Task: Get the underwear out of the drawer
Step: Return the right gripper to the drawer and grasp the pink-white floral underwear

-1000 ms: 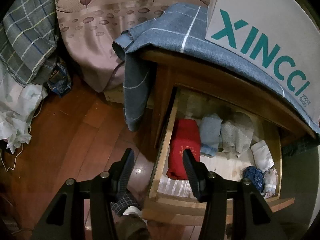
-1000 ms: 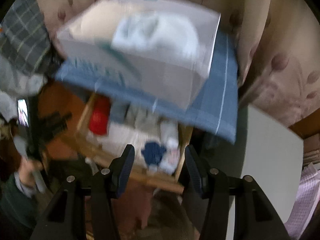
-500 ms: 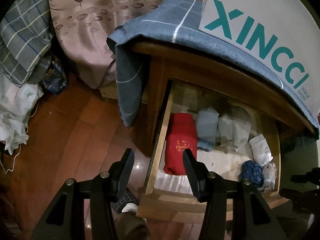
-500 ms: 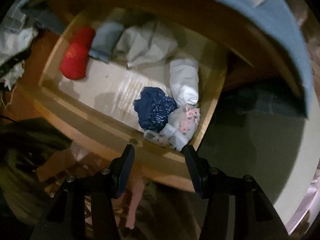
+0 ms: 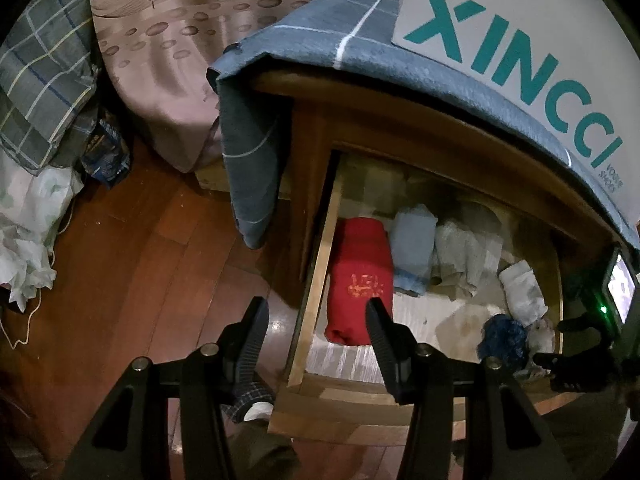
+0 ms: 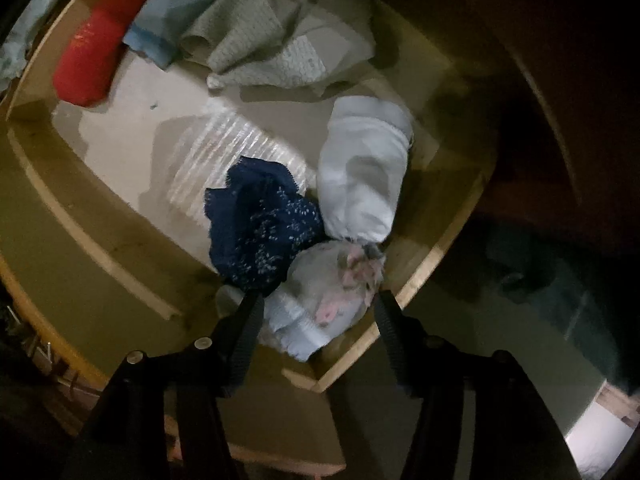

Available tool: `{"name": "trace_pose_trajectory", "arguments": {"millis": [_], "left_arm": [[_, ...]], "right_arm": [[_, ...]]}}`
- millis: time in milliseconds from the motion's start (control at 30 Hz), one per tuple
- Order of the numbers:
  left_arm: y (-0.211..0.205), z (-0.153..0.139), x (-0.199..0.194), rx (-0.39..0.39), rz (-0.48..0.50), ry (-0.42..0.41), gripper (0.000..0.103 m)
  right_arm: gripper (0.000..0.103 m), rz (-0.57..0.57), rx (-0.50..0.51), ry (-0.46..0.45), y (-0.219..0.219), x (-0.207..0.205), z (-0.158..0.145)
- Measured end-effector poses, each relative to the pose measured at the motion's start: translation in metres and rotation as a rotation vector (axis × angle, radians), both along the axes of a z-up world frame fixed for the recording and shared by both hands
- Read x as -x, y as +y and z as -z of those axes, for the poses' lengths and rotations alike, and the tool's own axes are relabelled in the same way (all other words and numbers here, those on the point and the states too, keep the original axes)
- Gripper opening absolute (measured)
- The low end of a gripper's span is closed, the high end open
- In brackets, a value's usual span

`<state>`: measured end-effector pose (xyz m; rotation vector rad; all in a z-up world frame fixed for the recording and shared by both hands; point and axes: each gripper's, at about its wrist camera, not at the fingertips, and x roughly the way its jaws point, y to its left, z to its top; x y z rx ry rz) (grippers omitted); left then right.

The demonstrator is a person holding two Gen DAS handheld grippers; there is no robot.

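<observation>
The right gripper (image 6: 318,308) had dropped from above the shoe box into the open drawer (image 6: 432,256), its empty jaws opening around the white pink-patterned underwear (image 6: 320,300) in the near right corner. The left gripper (image 5: 316,320) hung half-open and empty over the drawer's left edge, so a grasp looked imminent.

We find the wooden drawer (image 6: 440,236) pulled open, its pale liner showing. Along the back lie a red folded piece (image 6: 90,54), a light blue one (image 6: 176,12) and a crumpled grey-white one (image 6: 260,36). In the near right corner — bunched together, touching — sit a navy speckled piece (image 6: 260,228), a white roll (image 6: 364,176) and a white piece with pink print (image 6: 320,300).
</observation>
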<state>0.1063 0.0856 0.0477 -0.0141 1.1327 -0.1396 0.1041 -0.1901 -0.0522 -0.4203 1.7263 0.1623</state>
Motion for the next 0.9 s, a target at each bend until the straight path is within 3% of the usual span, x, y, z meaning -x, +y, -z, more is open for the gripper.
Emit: {"name": "trace_pose_trajectory", "arguments": {"millis": [333, 600, 900], "left_arm": [[-0.001, 0.004, -0.002, -0.009, -0.002, 0.019, 0.052], [0.002, 0.005, -0.003, -0.005, -0.009, 0.022, 0.052], [0.003, 0.004, -0.003, 0.000, -0.009, 0.021, 0.052]], "right_arm": [[0.059, -0.024, -0.018, 0.113, -0.002, -0.004, 0.036], [0.060, 0.027, -0.052, 0.134, -0.011, -0.005, 0.047], [0.037, 0.086, -0.066, 0.079, -0.016, 0.005, 0.045]]}}
